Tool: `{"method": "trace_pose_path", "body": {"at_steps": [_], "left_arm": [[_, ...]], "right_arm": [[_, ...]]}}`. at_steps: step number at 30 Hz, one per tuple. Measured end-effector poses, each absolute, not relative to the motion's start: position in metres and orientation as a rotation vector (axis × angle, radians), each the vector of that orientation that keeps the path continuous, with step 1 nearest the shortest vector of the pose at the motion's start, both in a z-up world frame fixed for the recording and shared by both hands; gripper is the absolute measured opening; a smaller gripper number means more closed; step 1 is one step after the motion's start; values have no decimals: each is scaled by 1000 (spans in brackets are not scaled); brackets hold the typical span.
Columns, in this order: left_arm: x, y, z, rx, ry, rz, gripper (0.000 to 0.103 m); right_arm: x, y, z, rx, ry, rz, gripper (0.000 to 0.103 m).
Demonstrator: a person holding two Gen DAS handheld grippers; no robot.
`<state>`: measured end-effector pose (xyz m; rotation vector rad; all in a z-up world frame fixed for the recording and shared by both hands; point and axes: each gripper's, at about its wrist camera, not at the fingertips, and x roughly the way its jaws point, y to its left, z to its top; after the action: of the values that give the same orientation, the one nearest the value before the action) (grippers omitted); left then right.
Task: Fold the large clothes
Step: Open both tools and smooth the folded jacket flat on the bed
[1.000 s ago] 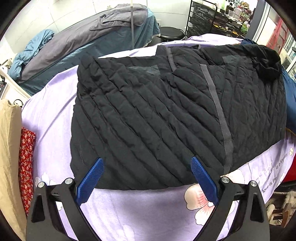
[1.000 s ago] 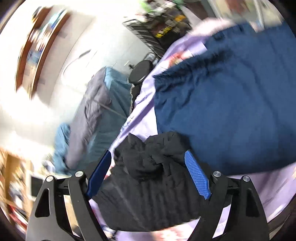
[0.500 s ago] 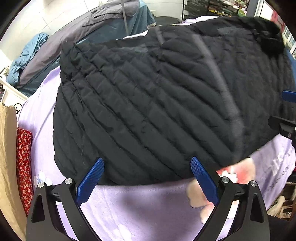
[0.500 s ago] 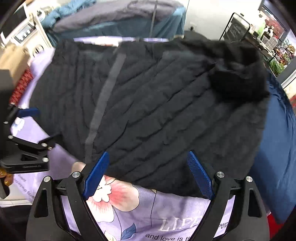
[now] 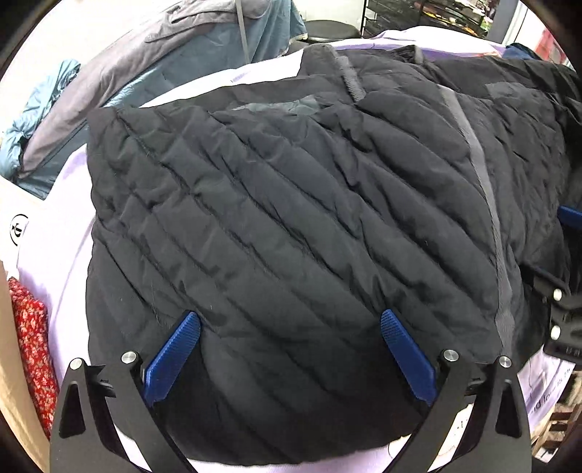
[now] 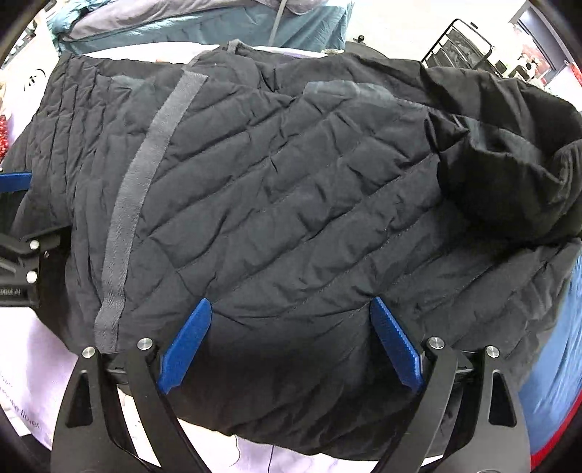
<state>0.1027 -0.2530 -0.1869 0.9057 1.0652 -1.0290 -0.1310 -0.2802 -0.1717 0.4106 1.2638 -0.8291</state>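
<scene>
Jacket (image 5: 291, 225) flat on bed (image 5: 65, 203), long axis running sideways across my view. Near hem under both tools. Left gripper (image 5: 289, 349) and right gripper (image 6: 291, 342) side by side, jaws opening wide, pinching nothing.

Black quilted puffer jacket (image 5: 291, 225) w/ diagonal stitch lines fills most of frame, spread flat on pale lilac bedsheet (image 5: 69, 203). Grey fabric strip (image 5: 483, 189) runs top to bottom at right of centre. Left gripper (image 5: 287, 349), black frame w/ blue ribbed pads, at bottom centre; jaws wide and opening, both pads over jacket's lower hem area, not pinching it. Right gripper (image 5: 562, 291) partly seen at right edge, one blue pad and black bracket. Upper left: grey and teal-blue garments (image 5: 189, 43) heaped. Red floral cloth (image 5: 32, 338) at lower left edge. Black wire rack (image 5: 418, 14) at top right.
</scene>
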Motion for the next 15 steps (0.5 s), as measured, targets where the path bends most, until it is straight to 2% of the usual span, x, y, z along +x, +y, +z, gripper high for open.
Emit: {"method": "trace_pose_path", "body": {"at_steps": [7,15], "left_arm": [[118,-278,-195,929,1108,-1000,98],[110,-276,-196,936,1056,-987,98]], "right_arm": [[-119,-288,-184,416,1310,-854,92],[-100,-304,-201,399,1372,-891,97]]}}
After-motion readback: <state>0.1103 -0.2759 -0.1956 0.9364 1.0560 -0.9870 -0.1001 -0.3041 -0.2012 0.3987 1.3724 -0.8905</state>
